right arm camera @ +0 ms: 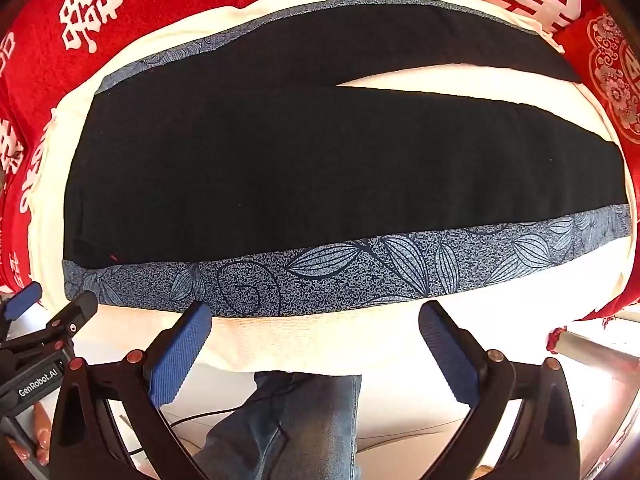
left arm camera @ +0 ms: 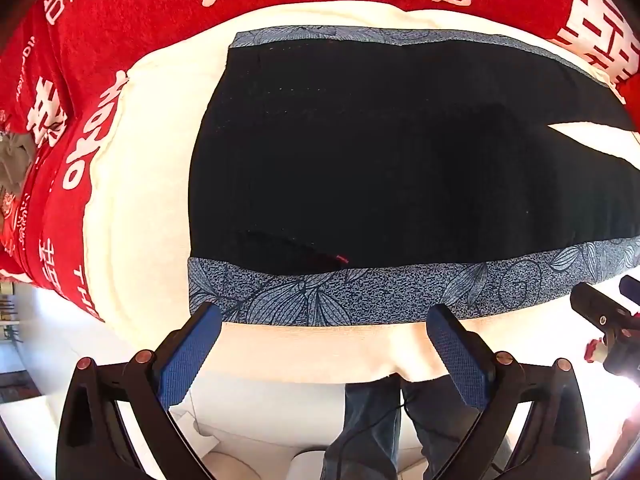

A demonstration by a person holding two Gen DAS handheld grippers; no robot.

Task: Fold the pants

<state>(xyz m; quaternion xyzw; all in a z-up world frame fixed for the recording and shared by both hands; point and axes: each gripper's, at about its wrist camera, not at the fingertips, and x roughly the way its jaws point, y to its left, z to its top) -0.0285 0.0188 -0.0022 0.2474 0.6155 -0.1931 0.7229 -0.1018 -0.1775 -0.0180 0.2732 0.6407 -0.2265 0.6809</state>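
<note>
Black pants (left arm camera: 400,152) are lying flat on a cream cloth (left arm camera: 136,200), with a blue leaf-patterned band (left arm camera: 360,292) running along their near edge. The left gripper (left arm camera: 324,316) is hovering just near of that band, jaws wide apart. Red printed fabric (left arm camera: 120,12) is showing far and left.

You are looking at pants (left arm camera: 400,152) of matt black cloth, smooth and lint-flecked, with a side band (left arm camera: 360,292) of speckled blue-grey printed fabric carrying a leaf pattern along the lower edge. Beneath them lies a cream cloth (left arm camera: 132,200), soft and finely ribbed. Around it, at the top of the frame, your red blanket (left arm camera: 120,8) looks fuzzy, with pale woven characters. Your left gripper (left arm camera: 324,328) and right gripper (right arm camera: 316,324) show glossy black plastic arms, copper-coloured metal rivets and fingers (left arm camera: 188,356) faced with rough blue textured pads.
</note>
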